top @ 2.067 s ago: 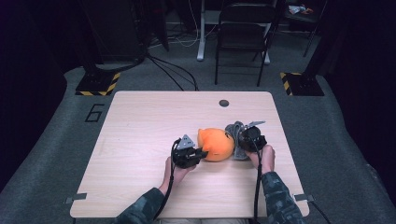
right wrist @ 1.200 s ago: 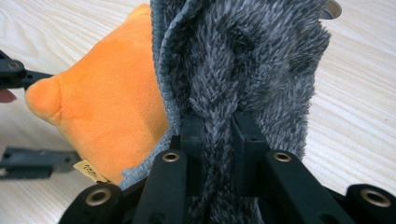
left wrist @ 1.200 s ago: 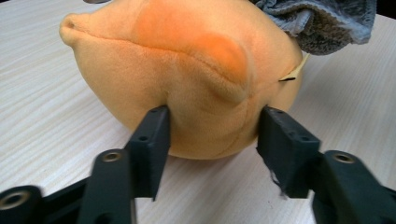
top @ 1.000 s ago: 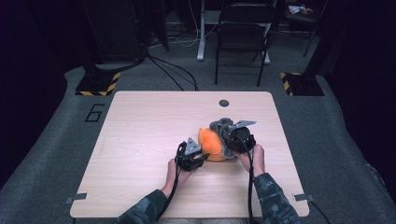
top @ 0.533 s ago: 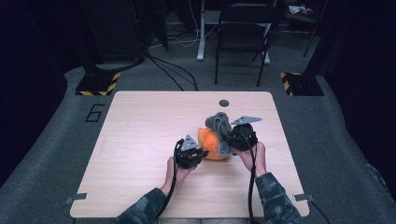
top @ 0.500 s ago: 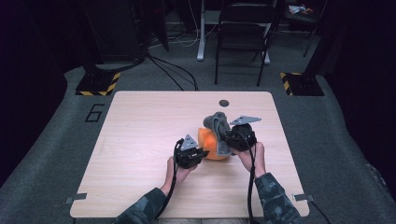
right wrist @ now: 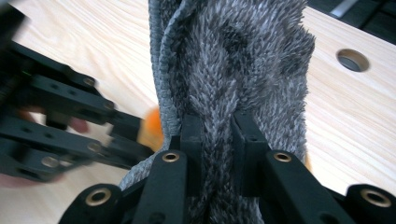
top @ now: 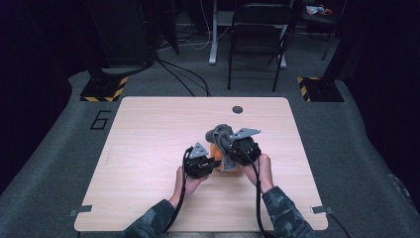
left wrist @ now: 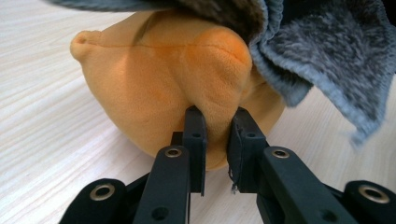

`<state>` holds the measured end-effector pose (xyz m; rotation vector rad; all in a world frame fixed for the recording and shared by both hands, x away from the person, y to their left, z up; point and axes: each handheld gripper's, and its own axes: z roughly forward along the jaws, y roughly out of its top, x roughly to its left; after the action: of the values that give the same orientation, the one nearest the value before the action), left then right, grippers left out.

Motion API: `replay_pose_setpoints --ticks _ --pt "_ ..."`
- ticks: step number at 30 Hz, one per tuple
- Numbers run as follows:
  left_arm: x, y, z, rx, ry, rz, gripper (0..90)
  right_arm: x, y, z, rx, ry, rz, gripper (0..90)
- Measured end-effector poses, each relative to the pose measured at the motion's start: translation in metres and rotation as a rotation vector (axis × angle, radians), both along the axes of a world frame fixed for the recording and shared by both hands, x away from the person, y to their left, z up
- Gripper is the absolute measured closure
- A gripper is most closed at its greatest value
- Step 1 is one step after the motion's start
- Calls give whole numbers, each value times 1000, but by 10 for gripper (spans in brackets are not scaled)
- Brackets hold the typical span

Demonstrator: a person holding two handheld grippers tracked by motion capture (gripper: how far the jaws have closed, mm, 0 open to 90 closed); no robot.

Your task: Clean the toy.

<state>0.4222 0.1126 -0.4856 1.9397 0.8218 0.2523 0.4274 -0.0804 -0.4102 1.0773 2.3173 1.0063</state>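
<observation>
Evidently the left gripper (left wrist: 215, 140) pinches the orange plush toy (left wrist: 163, 88) against the table (top: 148, 148) to anchor it, while the right gripper (right wrist: 217, 140), clamped on the grey fleece cover (right wrist: 233, 60), peels it upward.

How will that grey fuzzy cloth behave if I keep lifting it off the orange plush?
Probably floppy: the grey cloth bunches into folds between the right gripper jaws and droops over the orange plush. Likely light, with a grippy pile. The plush, pinched by the left gripper, dents softly, so it may shift.
</observation>
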Motion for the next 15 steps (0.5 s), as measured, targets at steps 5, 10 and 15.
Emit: replay_pose_setpoints --ticks 5,10,15 --pt "2 1 -2 1 1 13 777 5 -9 -6 -14 15 -18 764" --pt "5 5 -4 -1 13 21 774 11 -20 -11 -23 34 -53 762" --pt "7 6 -5 -2 16 23 771 16 -30 -17 -24 49 -85 761"
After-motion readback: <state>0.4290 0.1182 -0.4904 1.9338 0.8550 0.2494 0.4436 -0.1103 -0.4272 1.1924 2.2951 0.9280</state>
